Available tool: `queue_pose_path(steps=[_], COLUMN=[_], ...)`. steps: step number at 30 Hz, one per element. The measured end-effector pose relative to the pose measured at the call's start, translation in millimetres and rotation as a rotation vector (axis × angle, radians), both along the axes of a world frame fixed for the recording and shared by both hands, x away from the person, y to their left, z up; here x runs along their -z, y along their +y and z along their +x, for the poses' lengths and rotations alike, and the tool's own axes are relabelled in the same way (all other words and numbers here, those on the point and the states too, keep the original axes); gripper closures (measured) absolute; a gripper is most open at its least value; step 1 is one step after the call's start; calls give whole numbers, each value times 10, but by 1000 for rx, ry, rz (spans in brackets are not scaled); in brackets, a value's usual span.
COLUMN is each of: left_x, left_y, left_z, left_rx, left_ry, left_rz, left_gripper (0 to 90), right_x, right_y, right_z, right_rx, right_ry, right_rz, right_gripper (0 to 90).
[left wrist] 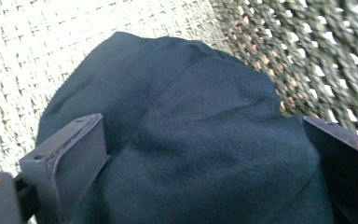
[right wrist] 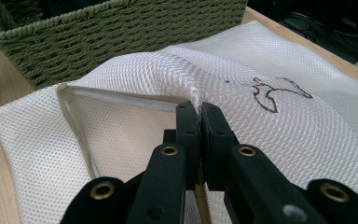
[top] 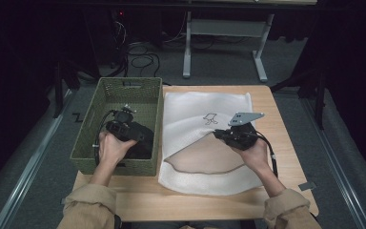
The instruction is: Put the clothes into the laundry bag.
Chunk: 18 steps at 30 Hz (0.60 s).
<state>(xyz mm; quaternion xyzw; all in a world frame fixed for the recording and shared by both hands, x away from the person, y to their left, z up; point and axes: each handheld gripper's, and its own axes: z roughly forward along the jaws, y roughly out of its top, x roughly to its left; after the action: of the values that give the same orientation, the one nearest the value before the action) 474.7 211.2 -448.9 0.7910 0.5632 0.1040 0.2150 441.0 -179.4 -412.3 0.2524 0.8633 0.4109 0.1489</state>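
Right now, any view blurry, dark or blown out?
High view: room dim, table lit, left hand throws the basket floor into shadow. Left gripper view: dark cloth soft, basket weave overexposed at upper left. Right gripper view: sharp on the mesh bag, background dark.

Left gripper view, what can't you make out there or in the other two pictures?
- Left gripper view: the dark cloth runs off the bottom edge; whether the open jaws touch it is unclear.
- High view: the left gripper and hand cover part of the basket.
- Right gripper view: the mesh bag inside is hidden by its lifted top layer.
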Motion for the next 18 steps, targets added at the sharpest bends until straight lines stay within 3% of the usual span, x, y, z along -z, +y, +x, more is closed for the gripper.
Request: queue_pose_path(steps=[8, 14, 18], left_x=[128, 273, 339], left_y=[-18, 40, 30], left_z=[117, 178, 208], left_rx=[-2, -28, -33], left_ry=[41, 121, 157], left_rz=[-1, 4, 31], left_gripper=[30, 12, 5], right_x=[2, 4, 4], right_y=[15, 18, 17], right_z=[1, -3, -1], right_rx=[-1, 1, 2], right_ry=[2, 4, 3], right_rz=[-8, -7, -6], right_gripper=[879, 879, 879])
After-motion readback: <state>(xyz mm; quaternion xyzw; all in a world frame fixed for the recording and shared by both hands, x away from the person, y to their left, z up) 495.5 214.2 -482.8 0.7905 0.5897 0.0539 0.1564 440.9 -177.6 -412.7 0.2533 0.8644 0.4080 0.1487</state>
